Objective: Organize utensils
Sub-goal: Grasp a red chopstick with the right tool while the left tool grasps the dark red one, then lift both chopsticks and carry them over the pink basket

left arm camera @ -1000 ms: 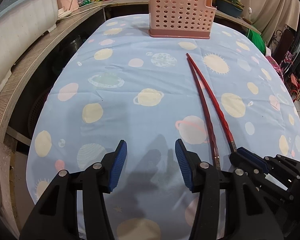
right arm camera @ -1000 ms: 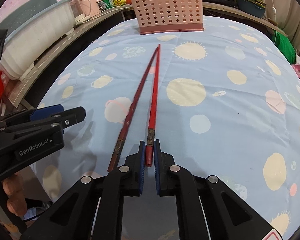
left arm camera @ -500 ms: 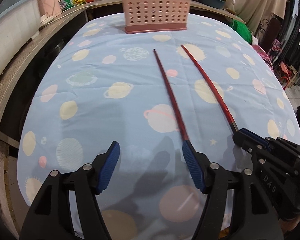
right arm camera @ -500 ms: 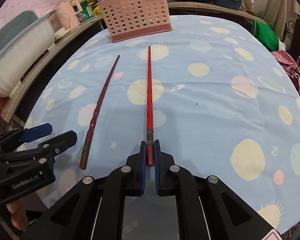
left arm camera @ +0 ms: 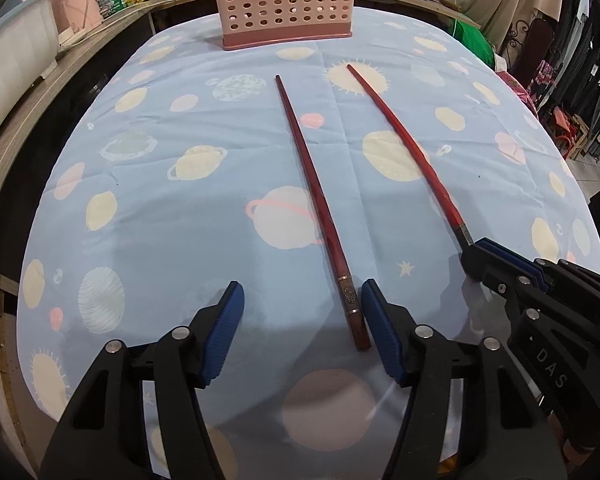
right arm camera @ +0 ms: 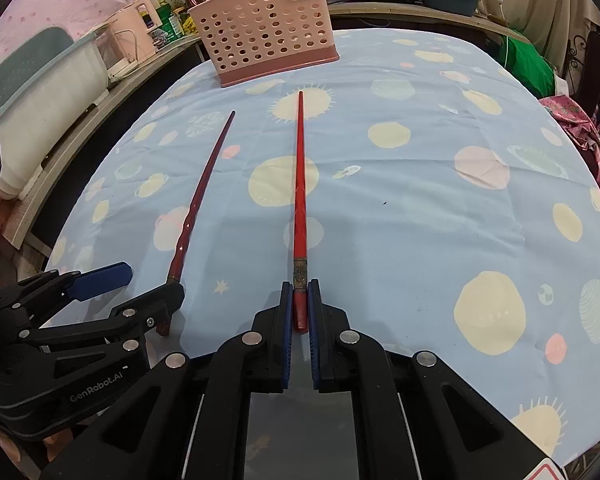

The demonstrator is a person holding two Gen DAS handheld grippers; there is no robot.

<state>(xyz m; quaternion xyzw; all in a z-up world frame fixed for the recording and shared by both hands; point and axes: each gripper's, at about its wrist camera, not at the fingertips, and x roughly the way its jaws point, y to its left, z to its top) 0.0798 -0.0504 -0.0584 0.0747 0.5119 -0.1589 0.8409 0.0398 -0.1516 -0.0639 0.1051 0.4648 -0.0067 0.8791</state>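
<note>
Two red chopsticks lie on the blue planet-print tablecloth point(left arm camera: 180, 240), tips toward the pink perforated basket point(left arm camera: 286, 0) at the far edge. The darker chopstick point(left arm camera: 314, 192) has its thick end between the jaws of my left gripper point(left arm camera: 302, 332), close beside the right pad point(left arm camera: 380, 332). Those jaws are closing and the pads do not press on it. My right gripper point(right arm camera: 300, 308) is shut on the thick end of the brighter chopstick point(right arm camera: 299, 184). In the right wrist view, the left gripper point(right arm camera: 140, 286) sits at the dark chopstick's point(right arm camera: 204, 188) near end, with the basket point(right arm camera: 266, 28) beyond.
A wooden counter point(left arm camera: 60, 64) curves along the table's left and back, carrying a white tub point(left arm camera: 12, 56), a pink appliance point(left arm camera: 80, 4) and bottles. A green cloth point(right arm camera: 528, 64) and patterned fabric point(right arm camera: 580, 120) lie past the right edge. The table's near edge is just below both grippers.
The chopsticks, tips together a second ago, now lie apart. My left gripper shifted right so the dark chopstick's end sits between its jaws. The right gripper kept its grip.
</note>
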